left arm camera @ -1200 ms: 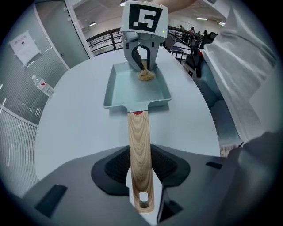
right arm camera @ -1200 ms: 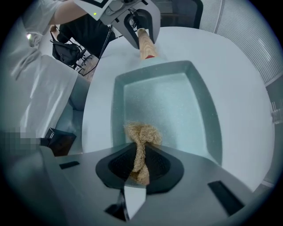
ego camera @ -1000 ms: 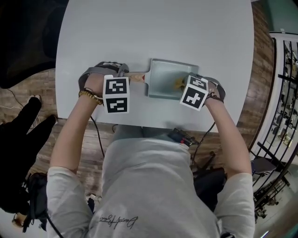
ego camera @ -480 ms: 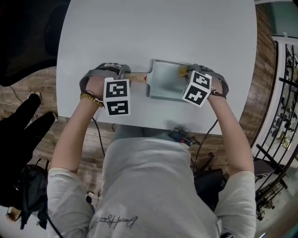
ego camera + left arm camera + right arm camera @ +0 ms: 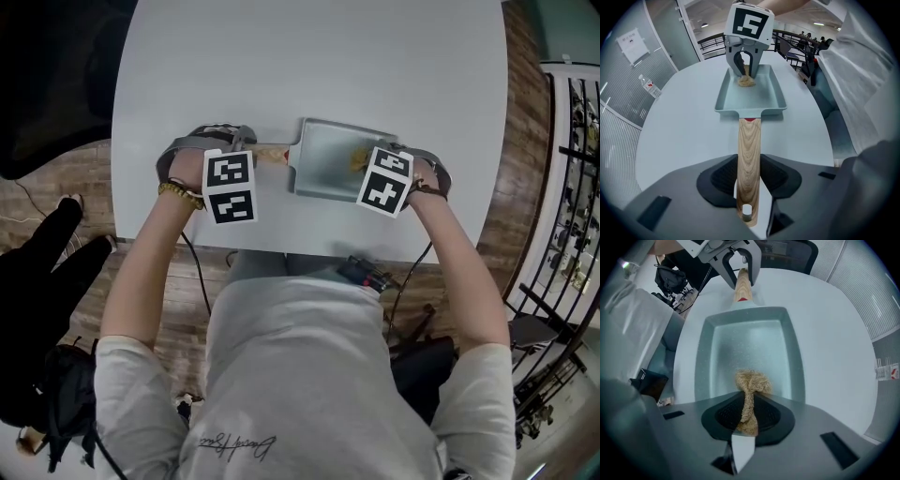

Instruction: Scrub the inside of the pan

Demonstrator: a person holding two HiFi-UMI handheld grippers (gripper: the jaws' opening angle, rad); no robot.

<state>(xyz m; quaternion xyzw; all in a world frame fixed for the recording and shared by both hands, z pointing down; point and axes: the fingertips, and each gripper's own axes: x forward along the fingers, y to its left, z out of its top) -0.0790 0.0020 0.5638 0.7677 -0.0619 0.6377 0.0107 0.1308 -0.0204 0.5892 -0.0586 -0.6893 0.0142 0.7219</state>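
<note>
Pan (image 5: 323,167) on counter (image 5: 309,66): left gripper (image 5: 749,177) clamped on wooden handle (image 5: 749,145), right gripper (image 5: 747,411) pinching fibre scrubber (image 5: 752,382), drawn back from far corner toward mid-pan; scrubbing continues.

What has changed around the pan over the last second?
The right gripper, shut on the fibre scrubber, pushed it across the pan toward the rim farthest from the person, then drew it back to about the middle of the floor. Nothing was taken hold of or let go. The left gripper stays clamped on the wooden handle, and the pan has not visibly shifted on the table.
</note>
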